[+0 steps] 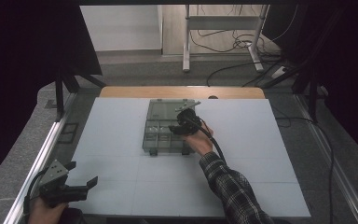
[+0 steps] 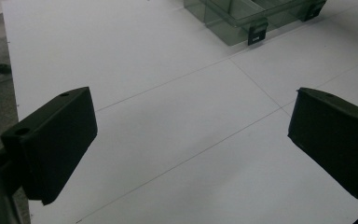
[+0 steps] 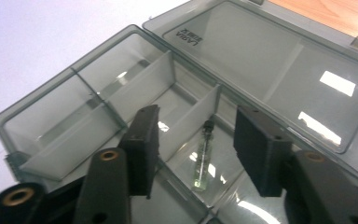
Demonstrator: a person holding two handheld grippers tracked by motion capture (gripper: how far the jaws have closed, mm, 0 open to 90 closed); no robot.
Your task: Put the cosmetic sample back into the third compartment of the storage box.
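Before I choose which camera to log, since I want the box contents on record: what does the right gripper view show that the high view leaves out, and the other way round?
The right gripper view alone shows a small glass vial lying in one compartment between the open jaws, plus the dividers up close. The high view alone shows the left hand-held gripper, open near the table's front left corner, the checked sleeve, and the floor cables. Both show the open plastic box, its lid laid back, the white table and the right hand-held gripper.

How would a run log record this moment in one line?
right gripper open above vial in organizer box | left gripper open, idle
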